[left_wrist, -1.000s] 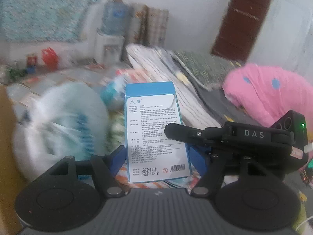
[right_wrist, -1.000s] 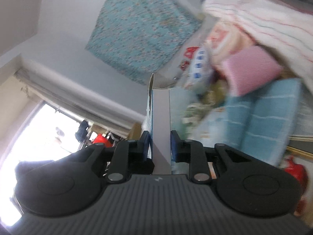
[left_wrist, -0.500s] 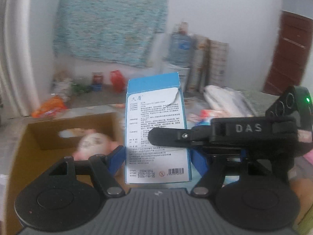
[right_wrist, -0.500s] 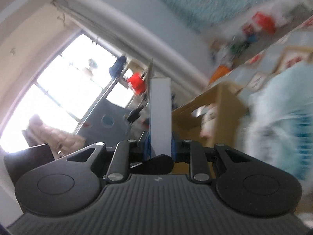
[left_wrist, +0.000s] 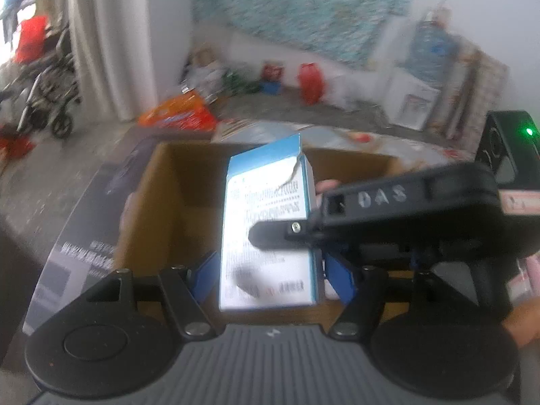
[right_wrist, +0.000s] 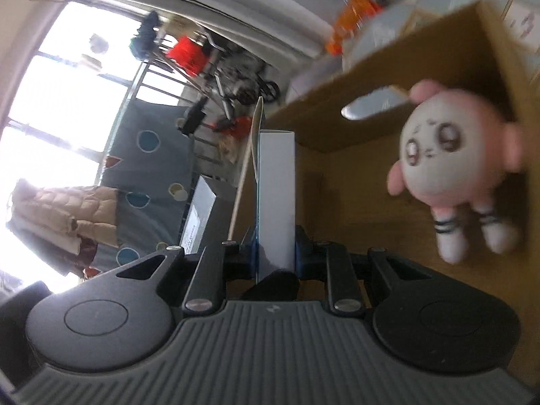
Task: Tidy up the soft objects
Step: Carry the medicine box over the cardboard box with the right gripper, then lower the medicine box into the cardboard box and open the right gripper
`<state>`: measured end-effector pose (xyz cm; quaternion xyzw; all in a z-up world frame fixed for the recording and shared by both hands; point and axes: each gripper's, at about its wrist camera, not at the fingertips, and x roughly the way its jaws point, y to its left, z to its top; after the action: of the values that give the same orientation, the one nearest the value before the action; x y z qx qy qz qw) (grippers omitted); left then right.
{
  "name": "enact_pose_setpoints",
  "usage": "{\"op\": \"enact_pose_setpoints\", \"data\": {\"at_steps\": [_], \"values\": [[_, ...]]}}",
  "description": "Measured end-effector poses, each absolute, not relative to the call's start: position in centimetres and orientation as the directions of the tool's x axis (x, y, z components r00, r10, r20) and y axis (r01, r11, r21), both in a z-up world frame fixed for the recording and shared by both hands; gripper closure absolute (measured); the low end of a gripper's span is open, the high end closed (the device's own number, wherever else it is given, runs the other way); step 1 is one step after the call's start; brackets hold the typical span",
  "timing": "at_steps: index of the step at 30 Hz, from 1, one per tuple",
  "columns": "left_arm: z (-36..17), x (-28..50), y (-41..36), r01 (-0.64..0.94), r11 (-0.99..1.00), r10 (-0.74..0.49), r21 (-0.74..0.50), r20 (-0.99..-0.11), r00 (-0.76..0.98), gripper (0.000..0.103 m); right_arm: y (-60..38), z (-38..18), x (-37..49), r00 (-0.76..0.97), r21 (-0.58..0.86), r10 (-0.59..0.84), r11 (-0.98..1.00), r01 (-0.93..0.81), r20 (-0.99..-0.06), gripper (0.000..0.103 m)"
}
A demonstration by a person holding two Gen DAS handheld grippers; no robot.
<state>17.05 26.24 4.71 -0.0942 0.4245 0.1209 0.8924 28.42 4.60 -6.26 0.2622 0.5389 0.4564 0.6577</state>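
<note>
A blue and white carton with printed text is held by both grippers over an open cardboard box. My left gripper is shut on the carton's wide sides. My right gripper is shut on its narrow sides and reaches across the left wrist view as a black body marked DAS. A pink and white plush doll lies inside the cardboard box. The carton's top flap is torn open.
A dark printed board lies left of the box. A stroller, a curtain, red and orange bags, a water bottle and a patterned wall cloth stand beyond. A person's hand shows at right.
Both grippers carried the carton left from over the bedding and pillows to above the cardboard box and tipped down toward it. The doll inside now shows close in the right wrist view.
</note>
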Motion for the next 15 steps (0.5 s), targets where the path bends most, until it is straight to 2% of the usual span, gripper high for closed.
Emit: {"op": "enact_pose_setpoints", "data": {"at_steps": [5,12,15], "values": [[3.8,16.2,29.3,-0.373,0.926,0.185,-0.058,-0.792,0.582,0.033,9.5,-9.1,30.0,-0.013,0.819,0.846,0.513,-0.256,-0.534,0.084],[4.3,13.9,30.1,-0.378,0.925,0.205,-0.050,-0.772,0.602,0.032,12.8,-13.3,30.4,-0.018,0.817,0.831,0.543,-0.191,-0.556,0.084],[4.2,13.6,30.4,-0.383,0.922,0.208,-0.054,-0.766,0.608,0.032,14.1,-14.6,30.1,-0.015,0.788,0.804,0.579,-0.209,-0.595,0.084]]}}
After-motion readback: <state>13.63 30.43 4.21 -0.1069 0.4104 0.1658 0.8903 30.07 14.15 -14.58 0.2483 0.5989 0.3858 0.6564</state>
